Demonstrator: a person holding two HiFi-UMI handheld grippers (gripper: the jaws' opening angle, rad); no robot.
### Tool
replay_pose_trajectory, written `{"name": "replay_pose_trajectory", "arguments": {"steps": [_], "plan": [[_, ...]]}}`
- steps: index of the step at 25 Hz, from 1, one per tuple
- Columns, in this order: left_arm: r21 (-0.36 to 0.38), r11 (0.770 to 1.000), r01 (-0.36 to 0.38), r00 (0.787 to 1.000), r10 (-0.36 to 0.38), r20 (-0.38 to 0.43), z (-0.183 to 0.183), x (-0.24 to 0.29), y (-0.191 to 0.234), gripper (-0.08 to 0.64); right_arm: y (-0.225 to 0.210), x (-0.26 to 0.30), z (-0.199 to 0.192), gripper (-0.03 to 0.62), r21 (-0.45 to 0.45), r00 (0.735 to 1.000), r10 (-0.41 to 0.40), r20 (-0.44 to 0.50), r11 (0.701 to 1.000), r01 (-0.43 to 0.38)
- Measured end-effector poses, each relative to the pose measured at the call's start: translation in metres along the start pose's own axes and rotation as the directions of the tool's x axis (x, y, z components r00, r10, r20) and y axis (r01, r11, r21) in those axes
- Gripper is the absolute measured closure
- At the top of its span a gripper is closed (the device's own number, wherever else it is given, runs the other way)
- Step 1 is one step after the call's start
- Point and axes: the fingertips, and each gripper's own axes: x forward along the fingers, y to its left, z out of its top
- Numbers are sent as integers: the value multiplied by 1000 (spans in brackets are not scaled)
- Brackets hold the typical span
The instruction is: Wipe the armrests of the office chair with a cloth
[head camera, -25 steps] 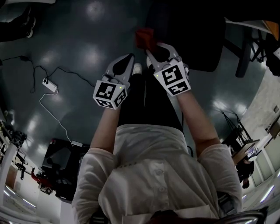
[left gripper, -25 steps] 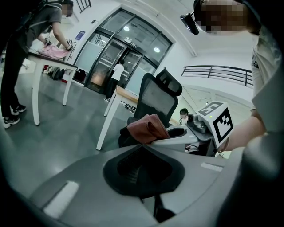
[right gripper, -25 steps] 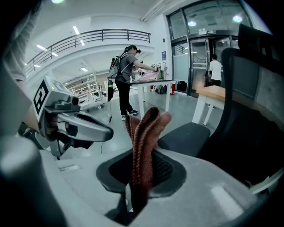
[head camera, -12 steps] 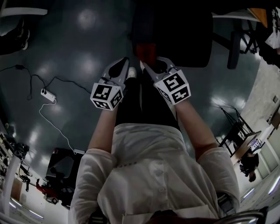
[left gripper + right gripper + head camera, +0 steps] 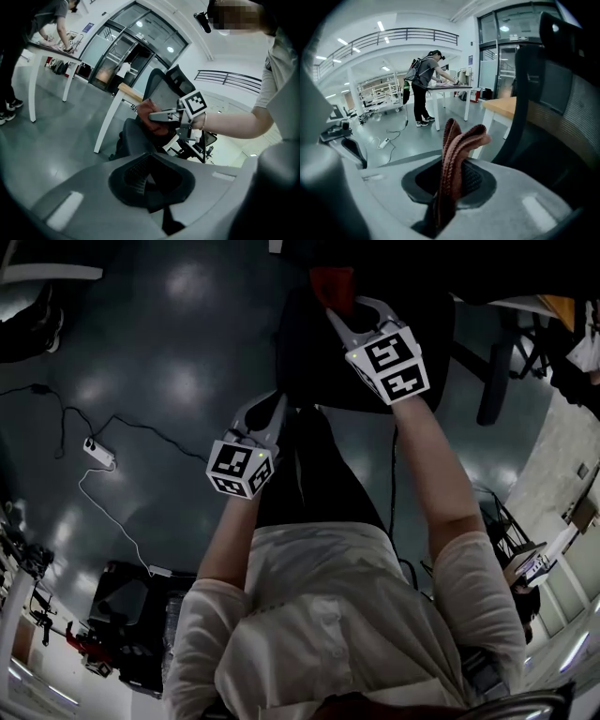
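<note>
Cloth [image 5: 330, 282] – a reddish, ribbed one – is sitting folded in the right gripper, over the dark office chair [image 5: 309, 352] and apparently not touching any part of it yet.

Over at the left, the left gripper [image 5: 267, 413] is hanging lower and nearer the person's body. Its fingers are lying together with nothing between them, so it is taking no part for the moment.

Further right, the right gripper [image 5: 345, 310] is holding out ahead of the left one, and its fingers are pinching the cloth near the fold, leaving a loose loop poking out past the tips. Its own view is showing the chair's mesh backrest [image 5: 562, 108] close on the right side. A dark bar [image 5: 494, 371] beyond the seat, at the right of the head view, is probably an armrest, though I cannot say so for certain.

Judging by this, the step in hand is the approach – bringing the cloth to the chair before the first wipe. The next move is calling for lowering the loop flat onto an armrest's top and pressing enough to drag along it, while keeping the pinch firm so the cloth is not slipping out.
</note>
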Motion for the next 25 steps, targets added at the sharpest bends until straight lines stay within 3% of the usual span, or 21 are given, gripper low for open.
{"name": "replay_pose_trajectory", "arguments": {"steps": [5, 10, 14, 21, 25], "plan": [[-33, 999, -42, 999, 42, 11, -3, 12, 4, 543, -5, 52, 26, 543, -132, 995, 77, -56, 988, -84], [-69, 995, -66, 997, 68, 33, -2, 16, 9, 543, 14, 83, 34, 543, -297, 972, 193, -131, 928, -225], [-76, 994, -81, 996, 84, 37, 0, 16, 10, 543, 21, 95, 30, 543, -225, 938, 303, -168, 915, -335], [-78, 992, -97, 994, 100, 35, 2, 16, 11, 543, 2, 85, 22, 543, -80, 936, 327, -126, 938, -338], [-70, 992, -103, 994, 106, 35, 2, 16, 12, 543, -8, 74, 14, 543, -16, 933, 349, -89, 936, -352]]}}
